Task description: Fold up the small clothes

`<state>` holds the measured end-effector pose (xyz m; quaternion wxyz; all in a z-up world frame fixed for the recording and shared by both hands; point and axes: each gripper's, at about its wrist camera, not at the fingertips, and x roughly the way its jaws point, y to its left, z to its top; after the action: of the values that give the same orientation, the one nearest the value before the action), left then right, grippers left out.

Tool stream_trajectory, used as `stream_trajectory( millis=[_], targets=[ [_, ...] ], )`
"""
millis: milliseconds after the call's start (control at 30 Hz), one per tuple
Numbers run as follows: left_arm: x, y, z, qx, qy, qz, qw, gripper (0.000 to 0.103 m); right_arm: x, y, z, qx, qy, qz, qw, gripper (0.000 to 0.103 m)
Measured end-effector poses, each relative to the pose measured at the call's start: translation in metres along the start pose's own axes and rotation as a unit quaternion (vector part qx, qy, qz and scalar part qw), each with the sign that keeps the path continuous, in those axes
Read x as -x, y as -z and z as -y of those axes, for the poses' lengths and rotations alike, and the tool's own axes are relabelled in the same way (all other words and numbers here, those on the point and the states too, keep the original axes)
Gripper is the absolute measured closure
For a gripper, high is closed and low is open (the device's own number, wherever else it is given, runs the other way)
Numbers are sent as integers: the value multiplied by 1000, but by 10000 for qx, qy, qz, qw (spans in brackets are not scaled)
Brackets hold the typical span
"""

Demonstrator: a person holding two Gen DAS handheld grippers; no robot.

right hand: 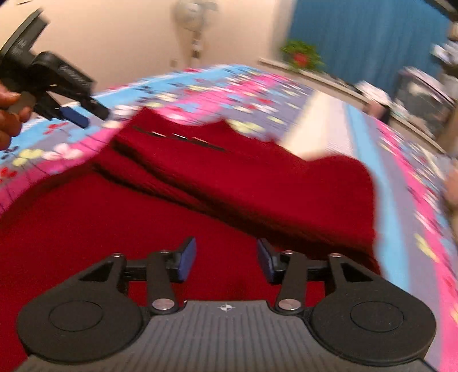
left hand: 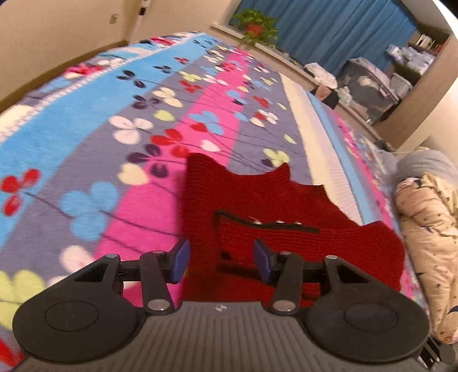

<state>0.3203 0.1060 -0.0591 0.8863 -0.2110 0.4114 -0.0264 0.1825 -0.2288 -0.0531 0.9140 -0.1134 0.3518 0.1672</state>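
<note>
A dark red knit garment lies partly folded on the flowered blanket of a bed. A black-edged placket with metal snaps faces up. My left gripper hovers over the garment's near left edge, its blue pads apart with nothing pinched between them. My right gripper hangs over the broad near part of the garment, open as well, with cloth lying below the gap. In the blurred right wrist view the left gripper shows at upper left, held by a hand.
A rolled cream quilt lies along the bed's right side. Beyond the bed are a potted plant on a ledge, a blue curtain, storage boxes and a standing fan by the wall.
</note>
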Motion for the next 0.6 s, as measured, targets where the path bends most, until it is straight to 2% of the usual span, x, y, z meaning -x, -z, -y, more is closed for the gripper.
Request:
stream_trajectory(
  millis=[167, 233, 267, 300, 333, 367, 400, 467, 533, 600],
  targets=[
    [-38, 6, -3, 284, 2, -228, 9993, 49, 45, 62, 55, -116, 573, -501, 9970, 46],
    [-44, 9, 5, -6, -185, -128, 9997, 49, 56, 91, 69, -215, 729, -702, 9946, 46],
    [-45, 10, 11, -196, -288, -88, 9994, 53, 57, 98, 76, -406, 843, -768, 9926, 47],
    [-44, 11, 16, -404, -436, -44, 9982, 62, 58, 100, 85, -721, 965, -885, 9888, 47],
    [-42, 12, 20, -585, -609, -30, 9964, 77, 64, 101, 91, -965, 1023, -651, 9879, 47],
    [-37, 11, 20, -675, -657, -13, 9955, 86, 67, 102, 96, -1132, 1054, -493, 9867, 47],
    [-28, 7, 20, -663, -651, 68, 9957, 102, 66, 102, 100, -1243, 1053, -501, 9854, 47],
    [3, -3, 27, -765, -623, 530, 9937, 103, 59, 105, 103, -1352, 1084, -670, 9826, 47],
    [41, -11, 32, -893, -637, 1088, 9880, 103, 54, 106, 101, -1247, 1031, -726, 9841, 47],
    [59, -11, 26, -960, -722, 1319, 9840, 103, 48, 106, 99, -1158, 974, -806, 9852, 47]
  ],
)
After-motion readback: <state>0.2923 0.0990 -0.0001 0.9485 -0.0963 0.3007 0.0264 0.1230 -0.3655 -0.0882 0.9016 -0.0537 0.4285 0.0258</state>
